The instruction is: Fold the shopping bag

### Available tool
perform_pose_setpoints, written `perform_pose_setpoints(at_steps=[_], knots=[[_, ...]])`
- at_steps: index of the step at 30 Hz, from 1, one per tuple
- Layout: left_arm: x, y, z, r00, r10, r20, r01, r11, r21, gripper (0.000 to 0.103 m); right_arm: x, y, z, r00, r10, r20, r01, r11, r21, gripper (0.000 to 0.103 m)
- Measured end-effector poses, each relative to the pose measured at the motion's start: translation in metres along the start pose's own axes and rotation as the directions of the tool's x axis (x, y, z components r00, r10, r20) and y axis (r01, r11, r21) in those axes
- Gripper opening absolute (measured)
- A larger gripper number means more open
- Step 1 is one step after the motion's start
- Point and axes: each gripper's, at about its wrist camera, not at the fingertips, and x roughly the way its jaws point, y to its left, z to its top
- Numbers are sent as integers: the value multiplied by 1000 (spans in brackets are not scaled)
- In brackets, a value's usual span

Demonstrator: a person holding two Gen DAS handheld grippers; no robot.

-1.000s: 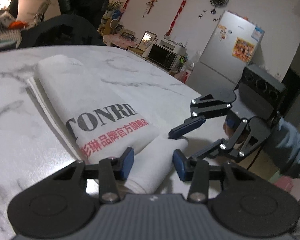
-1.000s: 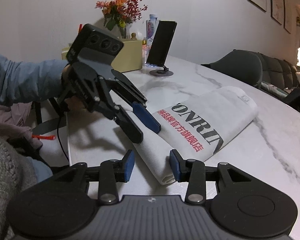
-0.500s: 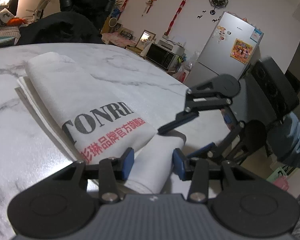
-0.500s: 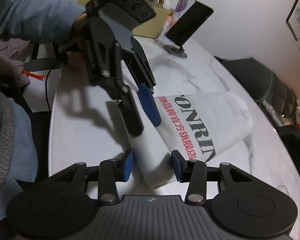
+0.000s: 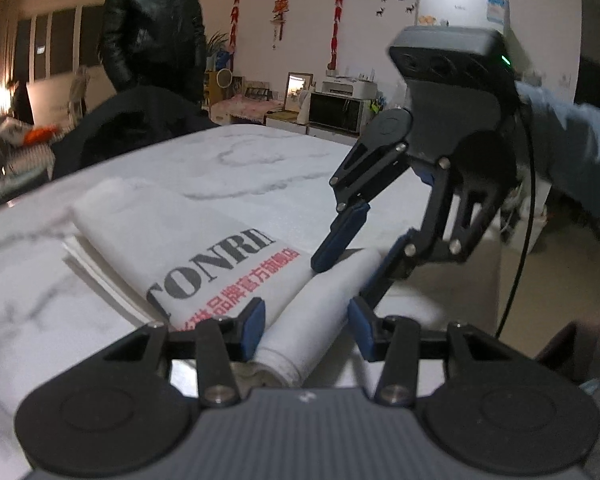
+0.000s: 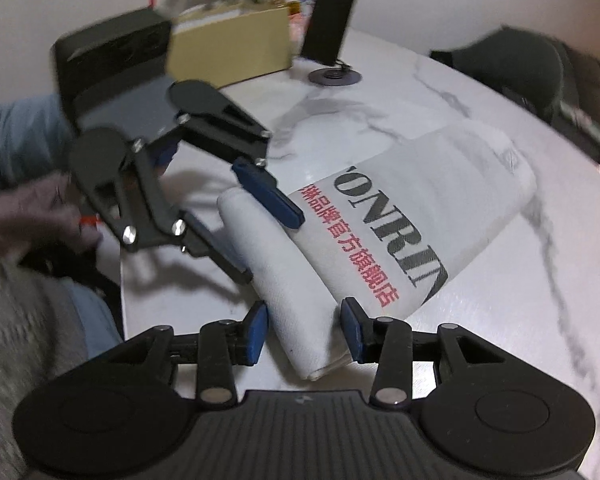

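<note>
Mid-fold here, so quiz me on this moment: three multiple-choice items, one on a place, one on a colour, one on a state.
1. Where does the rolled end of the shopping bag lie?
A. Between the fingers of both grippers
B. On the chair
C. Under the phone stand

2. What colour is the smaller line of print on the bag?
A. Green
B. Red
C. Yellow

3. How do the jaws of the left gripper stand?
A. Shut on the bag
B. Open, either side of the roll
C. Shut on nothing

Answers: 1 A, the roll runs from the left gripper to the right gripper. 2 B, red characters sit beside the dark letters. 3 B, gaps show beside the roll.
</note>
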Motion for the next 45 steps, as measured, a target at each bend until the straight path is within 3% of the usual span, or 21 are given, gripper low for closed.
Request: perform_pose_setpoints(at_steps=[6, 15, 26, 45], knots=[[-9, -7, 3, 1000, -7, 8, 7, 1000, 26, 43, -5, -15, -6, 993, 111, 30, -115, 972, 206, 40], [-18, 5, -7, 992, -107, 62, 112, 990, -85, 43, -6, -22, -28, 968, 214, 132, -250, 855, 455, 39], [-11, 15, -6, 984, -166, 69, 173, 977, -124, 43, -6, -18, -33, 971, 181, 154, -234, 837, 494, 38], [-13, 15, -8, 989, -132, 70, 137, 988, -76, 47, -6, -19, -36, 978, 149, 145, -204, 831, 518, 37]])
